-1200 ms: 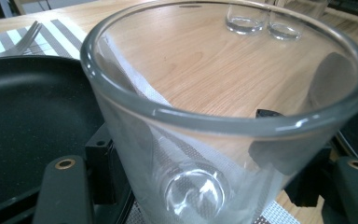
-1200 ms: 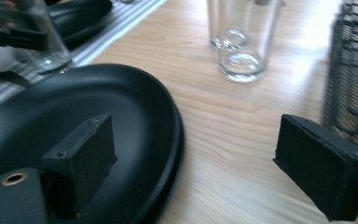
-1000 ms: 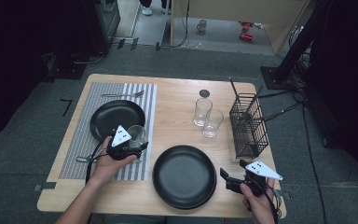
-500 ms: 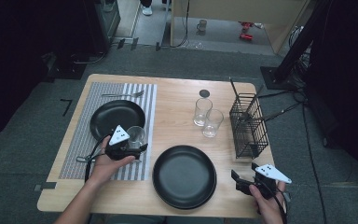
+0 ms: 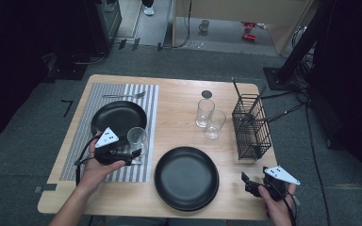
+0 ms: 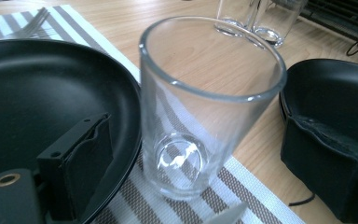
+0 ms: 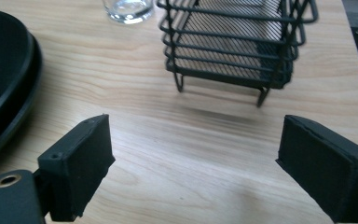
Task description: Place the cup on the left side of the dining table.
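Observation:
A clear glass (image 5: pixel 136 139) (image 6: pixel 205 116) stands upright on the striped placemat (image 5: pixel 78 141), beside a black plate (image 5: pixel 118 117) (image 6: pixel 37 93). My left gripper (image 5: pixel 131 153) (image 6: pixel 193 130) has its jaws on either side of the glass. They have just been opening, and both pads stand apart from the glass wall. My right gripper (image 5: pixel 245 181) (image 7: pixel 198 126) hovers low over bare wood near the table's front right corner. It is open with nothing between its fingers.
Stacked black plates (image 5: pixel 186 176) sit at the front centre. Two more glasses (image 5: pixel 205 112) (image 5: pixel 215 123) stand mid-table beside a black wire basket (image 5: pixel 250 125) (image 7: pixel 233 42). A fork (image 5: pixel 125 95) lies at the placemat's far end, and a small dark disc (image 5: pixel 207 93) lies behind the glasses.
The left jaws have spread off the glass and that hand has shifted slightly left. The right gripper has slid right, toward the table's front right corner.

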`<state>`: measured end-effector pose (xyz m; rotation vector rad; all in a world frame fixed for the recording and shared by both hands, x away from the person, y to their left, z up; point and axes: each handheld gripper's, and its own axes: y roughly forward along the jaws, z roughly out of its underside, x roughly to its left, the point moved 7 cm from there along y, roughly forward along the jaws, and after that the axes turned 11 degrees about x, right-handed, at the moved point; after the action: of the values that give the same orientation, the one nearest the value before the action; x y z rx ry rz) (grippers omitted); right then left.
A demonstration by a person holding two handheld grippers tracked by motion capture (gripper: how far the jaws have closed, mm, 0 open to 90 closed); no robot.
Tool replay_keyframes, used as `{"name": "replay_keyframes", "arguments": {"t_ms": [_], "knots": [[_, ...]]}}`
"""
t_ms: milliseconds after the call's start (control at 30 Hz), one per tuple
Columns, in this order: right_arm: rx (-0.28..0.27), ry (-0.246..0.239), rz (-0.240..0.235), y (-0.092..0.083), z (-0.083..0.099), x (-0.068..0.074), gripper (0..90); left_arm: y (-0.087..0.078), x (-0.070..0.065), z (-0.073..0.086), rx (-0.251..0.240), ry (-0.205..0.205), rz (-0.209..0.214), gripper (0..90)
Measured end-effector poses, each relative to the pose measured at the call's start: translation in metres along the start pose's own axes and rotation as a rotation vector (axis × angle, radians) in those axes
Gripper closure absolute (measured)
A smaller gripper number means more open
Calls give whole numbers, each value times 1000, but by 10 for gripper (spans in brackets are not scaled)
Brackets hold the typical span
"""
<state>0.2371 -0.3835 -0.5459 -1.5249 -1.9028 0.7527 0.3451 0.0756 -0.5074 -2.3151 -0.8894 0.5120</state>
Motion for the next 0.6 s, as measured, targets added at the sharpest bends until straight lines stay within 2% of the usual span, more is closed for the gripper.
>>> {"name": "replay_keyframes", "arguments": {"t_ms": [167, 300, 367, 600], "knots": [[16, 7, 16, 2, 3, -7, 81, -14, 6, 6, -11, -13, -16, 75], [32, 8, 25, 4, 6, -11, 70, -25, 10, 14, -28, -49, -23, 74], [45, -1, 37, 5, 7, -14, 65, -28, 11, 19, -23, -55, -27, 14], [59, 1, 44, 7, 7, -20, 52, -39, 15, 33, -18, -79, -59, 14]]}}
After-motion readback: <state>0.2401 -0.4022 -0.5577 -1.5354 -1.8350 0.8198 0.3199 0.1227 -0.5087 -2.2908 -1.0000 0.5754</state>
